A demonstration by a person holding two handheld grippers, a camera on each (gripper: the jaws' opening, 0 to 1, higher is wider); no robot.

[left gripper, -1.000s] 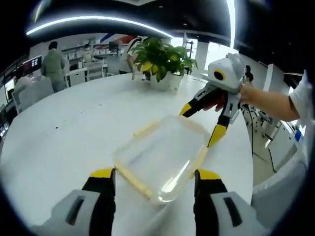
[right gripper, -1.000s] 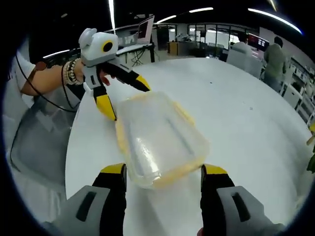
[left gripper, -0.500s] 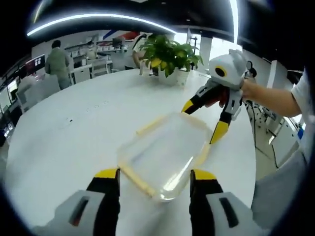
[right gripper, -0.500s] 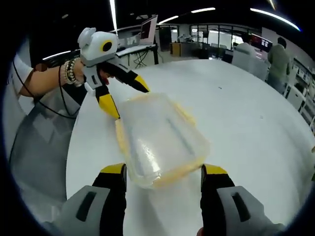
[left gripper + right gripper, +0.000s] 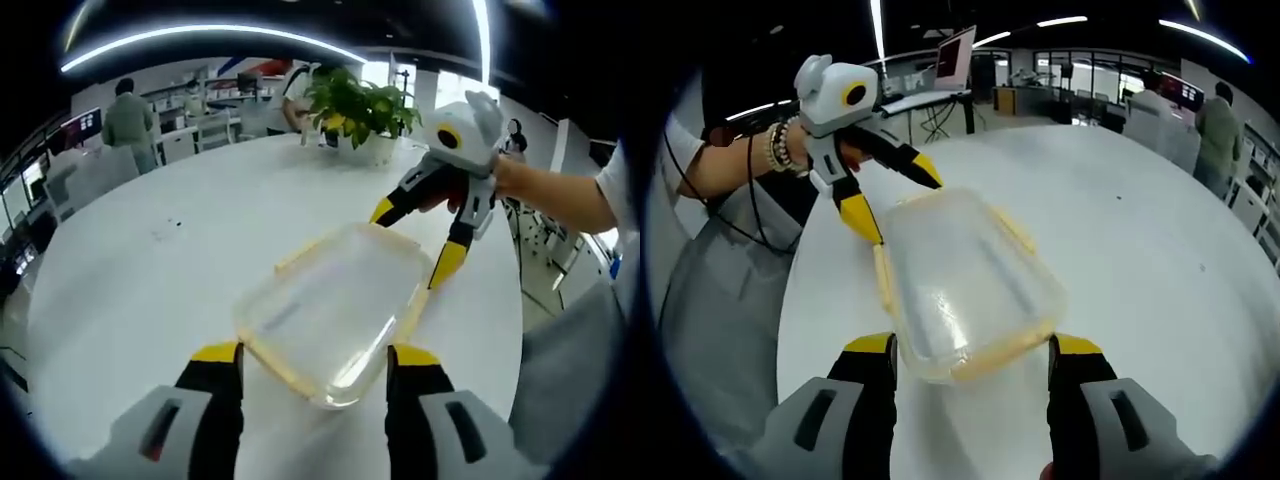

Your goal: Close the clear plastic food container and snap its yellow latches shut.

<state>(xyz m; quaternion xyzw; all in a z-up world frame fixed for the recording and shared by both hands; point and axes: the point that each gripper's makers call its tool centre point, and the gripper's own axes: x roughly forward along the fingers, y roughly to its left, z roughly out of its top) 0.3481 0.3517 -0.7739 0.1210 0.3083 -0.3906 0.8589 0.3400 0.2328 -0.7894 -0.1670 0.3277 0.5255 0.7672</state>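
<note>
White table (image 5: 150, 290) bears the closed container (image 5: 335, 310), straddled at opposite ends by wide-open, empty left gripper (image 5: 315, 362) and right gripper (image 5: 970, 352).

containers: 1 clear box (image 5: 330, 312) lid on, mid counter (image 5: 150, 290) | yellow latches: 4, one per side, e.g. (image 5: 883, 281) | claws: 2, left claw (image 5: 312, 362), right claw (image 5: 971, 346), each with two jaws spread | potted plants: 1 (image 5: 357, 110) at far counter edge | people in background: 2, e.g. (image 5: 128, 115) | monitors: 1 (image 5: 958, 55)
</note>
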